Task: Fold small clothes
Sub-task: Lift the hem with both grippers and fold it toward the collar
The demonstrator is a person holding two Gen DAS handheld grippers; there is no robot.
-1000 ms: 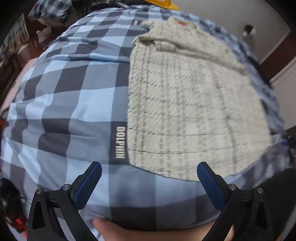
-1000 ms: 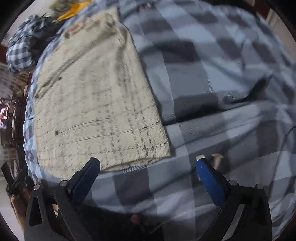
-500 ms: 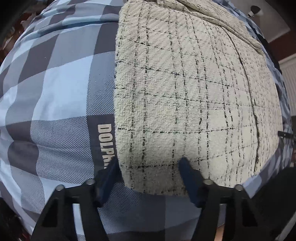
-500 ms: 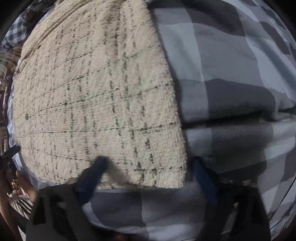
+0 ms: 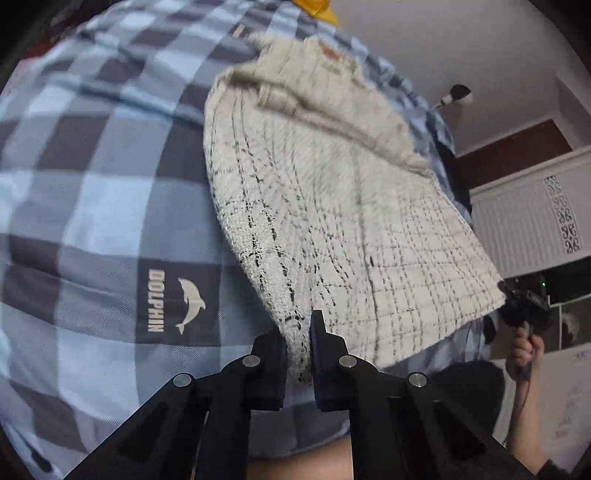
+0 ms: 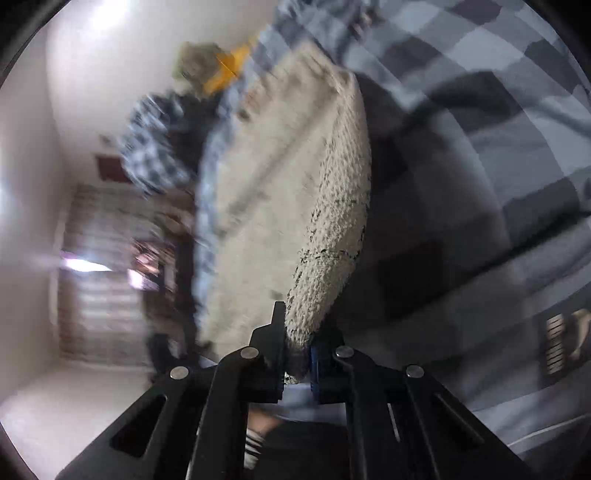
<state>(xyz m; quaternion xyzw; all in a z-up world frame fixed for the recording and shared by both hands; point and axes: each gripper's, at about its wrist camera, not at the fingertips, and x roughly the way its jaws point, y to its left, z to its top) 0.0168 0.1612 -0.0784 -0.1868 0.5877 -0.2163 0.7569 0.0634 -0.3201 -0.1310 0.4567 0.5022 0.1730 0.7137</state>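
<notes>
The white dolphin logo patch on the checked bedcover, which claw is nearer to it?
Left. The left claw grips the cream knitted garment just beside the dolphin logo patch; the right claw grips its far corner.

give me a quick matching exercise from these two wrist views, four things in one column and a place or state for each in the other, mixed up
Things:
1. left hand-held gripper
2. cream checked garment
3. dolphin logo patch
4. yellow item

Place or state:
A. printed on the blue checked bedcover, left of the garment
B. near end raised off the bed, far end lying on it
C. shut on the garment's near left corner
D. at the far end of the bed, beyond the garment

Pairs: 1-C, 2-B, 3-A, 4-D
</notes>
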